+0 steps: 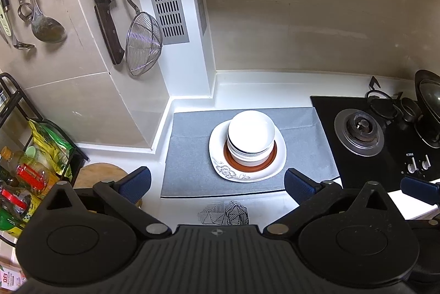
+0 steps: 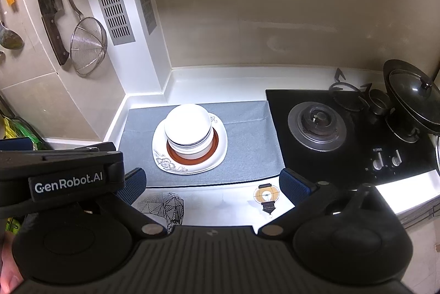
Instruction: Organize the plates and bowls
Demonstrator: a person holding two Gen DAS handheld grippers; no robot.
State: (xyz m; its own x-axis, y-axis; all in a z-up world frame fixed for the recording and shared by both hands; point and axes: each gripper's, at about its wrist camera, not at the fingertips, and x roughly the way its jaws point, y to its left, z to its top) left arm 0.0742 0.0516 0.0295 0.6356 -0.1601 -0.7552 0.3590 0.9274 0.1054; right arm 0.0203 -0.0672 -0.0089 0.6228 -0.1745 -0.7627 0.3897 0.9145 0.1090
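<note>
Left wrist | bowls [image 1: 251,133] hide brown plate's [image 1: 272,156] centre | tools wide

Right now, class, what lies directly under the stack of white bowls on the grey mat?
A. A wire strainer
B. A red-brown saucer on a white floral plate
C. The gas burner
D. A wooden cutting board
B: the white bowls sit on a red-brown saucer, which rests on the white floral plate on the grey mat.
</note>
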